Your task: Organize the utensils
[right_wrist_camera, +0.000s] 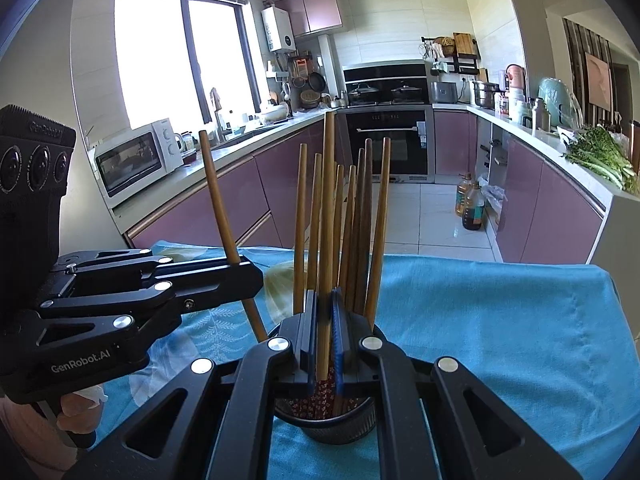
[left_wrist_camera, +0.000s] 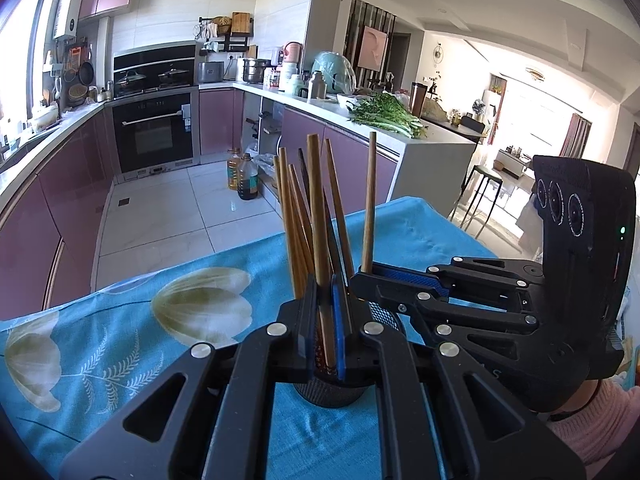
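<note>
L claw [left_wrist_camera: 325, 312] grips chopstick [left_wrist_camera: 318, 216] | R claw [right_wrist_camera: 324, 320] same | mesh cup [right_wrist_camera: 340, 426] below, crowded w/ sticks

The right gripper [right_wrist_camera: 325, 320] pinches one chopstick [right_wrist_camera: 328, 216] above the holder [right_wrist_camera: 340, 420]; the left gripper [right_wrist_camera: 250, 276] holds another chopstick [right_wrist_camera: 218, 200], its tip seemingly inside.

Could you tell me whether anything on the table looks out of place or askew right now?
Nothing is spilled or damaged. The holder stands upright on the cloth; the left gripper and right gripper each pinch one chopstick above it.
</note>
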Tool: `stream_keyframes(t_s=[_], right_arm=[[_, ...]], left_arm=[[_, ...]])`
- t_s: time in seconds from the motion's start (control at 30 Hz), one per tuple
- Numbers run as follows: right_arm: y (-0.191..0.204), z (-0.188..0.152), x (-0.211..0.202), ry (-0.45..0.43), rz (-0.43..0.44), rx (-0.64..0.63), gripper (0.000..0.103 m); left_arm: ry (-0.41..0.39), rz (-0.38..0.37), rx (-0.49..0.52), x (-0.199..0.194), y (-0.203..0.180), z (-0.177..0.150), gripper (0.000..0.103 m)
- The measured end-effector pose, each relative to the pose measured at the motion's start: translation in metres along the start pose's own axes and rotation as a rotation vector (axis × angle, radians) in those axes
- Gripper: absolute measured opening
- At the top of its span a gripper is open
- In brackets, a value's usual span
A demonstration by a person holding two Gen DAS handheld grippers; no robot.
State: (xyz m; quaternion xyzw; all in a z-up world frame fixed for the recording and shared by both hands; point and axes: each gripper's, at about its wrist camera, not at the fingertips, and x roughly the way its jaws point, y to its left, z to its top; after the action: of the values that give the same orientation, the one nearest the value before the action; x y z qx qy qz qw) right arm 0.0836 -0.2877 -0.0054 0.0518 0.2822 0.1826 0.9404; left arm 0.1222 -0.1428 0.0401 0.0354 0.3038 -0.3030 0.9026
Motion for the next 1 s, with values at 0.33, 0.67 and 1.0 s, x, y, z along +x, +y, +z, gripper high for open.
stream_keyframes(t_s=[0.33, 0.67, 1.0], right_arm=[[-0.009, -0.006, -0.003, 0.006, 0.001, 0.050, 0.008], [0.008, -0.020, -0.025, -0.044, 0.021, 0.026, 0.049], [0.031, -0.046, -0.038, -0.115, -0.036, -0.030, 0.088]], left_arm=[[0.038, 0.000, -0.040, 0.015, 0.010, -0.021, 0.027], [-0.062, 0.075, -0.058, -0.025, 0.017, -0.048, 0.054], [-0.195, 0.259, -0.120, -0.086, 0.035, -0.082, 0.097]])
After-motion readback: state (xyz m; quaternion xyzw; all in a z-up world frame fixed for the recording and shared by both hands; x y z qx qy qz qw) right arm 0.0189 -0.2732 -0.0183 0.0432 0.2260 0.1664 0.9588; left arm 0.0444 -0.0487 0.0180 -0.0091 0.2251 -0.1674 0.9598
